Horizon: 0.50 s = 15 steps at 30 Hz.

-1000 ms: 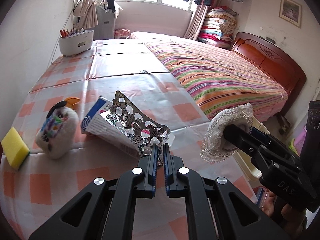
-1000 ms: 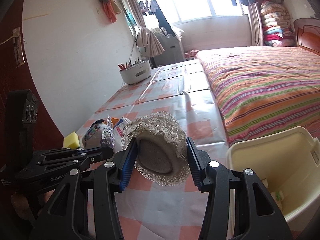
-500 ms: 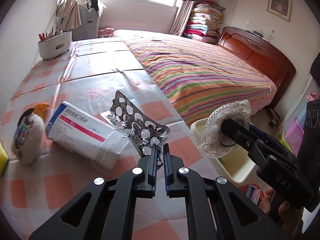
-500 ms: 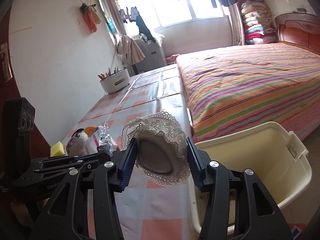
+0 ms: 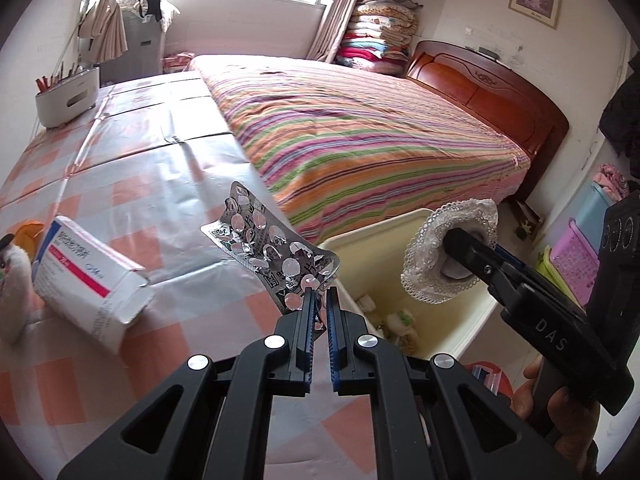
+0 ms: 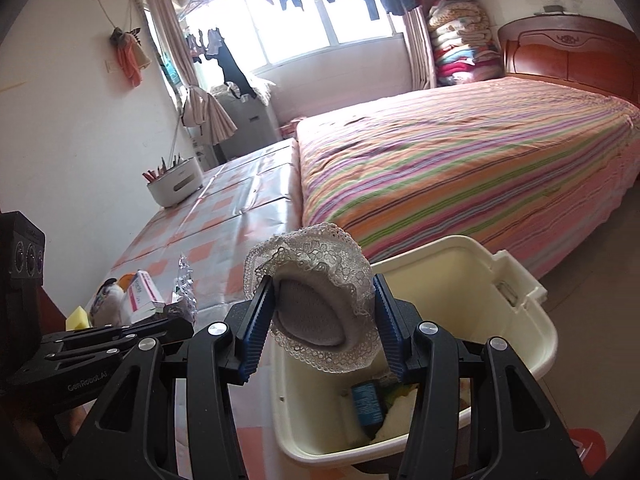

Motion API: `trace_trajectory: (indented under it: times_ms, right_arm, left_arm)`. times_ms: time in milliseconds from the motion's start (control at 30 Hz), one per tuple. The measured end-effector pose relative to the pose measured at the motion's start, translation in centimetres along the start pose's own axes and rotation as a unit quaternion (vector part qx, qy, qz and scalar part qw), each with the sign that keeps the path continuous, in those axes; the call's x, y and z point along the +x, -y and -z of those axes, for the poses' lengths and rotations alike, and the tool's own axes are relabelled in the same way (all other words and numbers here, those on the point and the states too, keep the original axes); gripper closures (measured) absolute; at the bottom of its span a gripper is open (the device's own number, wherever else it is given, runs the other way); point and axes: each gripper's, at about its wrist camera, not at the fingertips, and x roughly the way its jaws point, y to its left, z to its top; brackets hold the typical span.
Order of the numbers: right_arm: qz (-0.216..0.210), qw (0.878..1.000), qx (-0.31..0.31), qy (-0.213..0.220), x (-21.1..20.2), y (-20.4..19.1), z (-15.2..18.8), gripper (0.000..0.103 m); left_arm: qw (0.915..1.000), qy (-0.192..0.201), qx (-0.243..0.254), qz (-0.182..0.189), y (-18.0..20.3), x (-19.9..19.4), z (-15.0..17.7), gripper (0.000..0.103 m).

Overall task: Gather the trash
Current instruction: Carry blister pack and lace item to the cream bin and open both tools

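Blister pack [image 5: 272, 252]: silver foil sheet, crumpled and bent, most pockets burst open, some print showing on the foil. Held up off the table [image 5: 120, 168] by its near corner, tilted, with its far end pointing away. It sits just left of the bin [image 5: 452, 336], over the table's right edge. In the right wrist view it shows as a thin foil sliver [image 6: 185, 292] at the left.

Left gripper [image 5: 319, 304]: clenched on the near corner of the blister pack, with the foil pinched between the blue pads.

Lace pad [image 6: 320, 312]: round grey cushion with a cream lace frill around its rim, the frill drooping at the lower edge. Held edge-on above the near left part of the bin [image 6: 532, 312]; also seen at the right of the left wrist view [image 5: 444, 256].

Right gripper [image 6: 323, 320]: grasping the lace pad, one finger on each side of it.

Bin: cream plastic tub standing on the floor, between table and bed [image 6: 460, 160]. It holds a dark blue packet [image 6: 366, 400] and pale wrappers.

Box [image 5: 86, 276]: white carton with a red stripe, lying on the table to the left, one end flap open.
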Motion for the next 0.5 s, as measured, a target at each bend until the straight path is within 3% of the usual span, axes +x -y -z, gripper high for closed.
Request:
trace_trajectory:
  times_ms: [500]
  right_arm:
    - [0.049,0.997,0.059,0.020,-1.1,4.6,-1.0,0.049]
  left_arm:
    - [0.9973,-0.022,0.011,0.069,4.9,3.8,-0.9,0.097]
